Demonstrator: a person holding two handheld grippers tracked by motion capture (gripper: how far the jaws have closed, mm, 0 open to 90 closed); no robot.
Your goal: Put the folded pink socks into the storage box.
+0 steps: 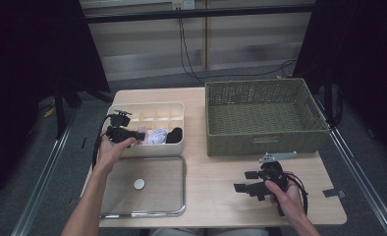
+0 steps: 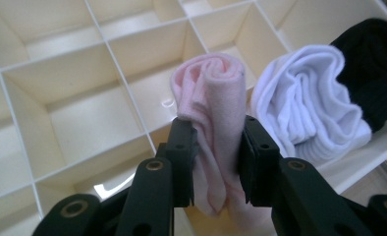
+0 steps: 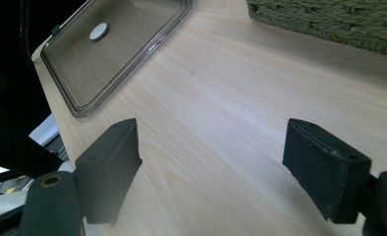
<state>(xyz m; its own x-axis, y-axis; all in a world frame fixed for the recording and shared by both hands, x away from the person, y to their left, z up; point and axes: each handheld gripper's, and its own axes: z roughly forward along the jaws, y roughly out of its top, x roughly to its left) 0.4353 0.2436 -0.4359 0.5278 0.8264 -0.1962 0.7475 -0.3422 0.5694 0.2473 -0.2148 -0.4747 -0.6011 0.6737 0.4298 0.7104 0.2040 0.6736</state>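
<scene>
A woven green basket (image 1: 265, 118) sits at the tabletop's (image 1: 216, 191) far right corner. A clear lid (image 1: 145, 189) with a round white knob (image 1: 139, 184) lies flat at the near left edge. Cables (image 1: 186, 49) hang down the wall beyond the far edge.

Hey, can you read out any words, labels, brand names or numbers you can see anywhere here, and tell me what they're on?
No readable text anywhere.
Woven basket: a small tag on its front wall, too small and blurred to read.
Clear lid: a plain white disc, no lettering.

Black two-jaw tongs (image 2: 216, 162), brass-ringed screws, trailing black cables, bare forearms, grey three-cornered plate (image 1: 277, 157)
</scene>
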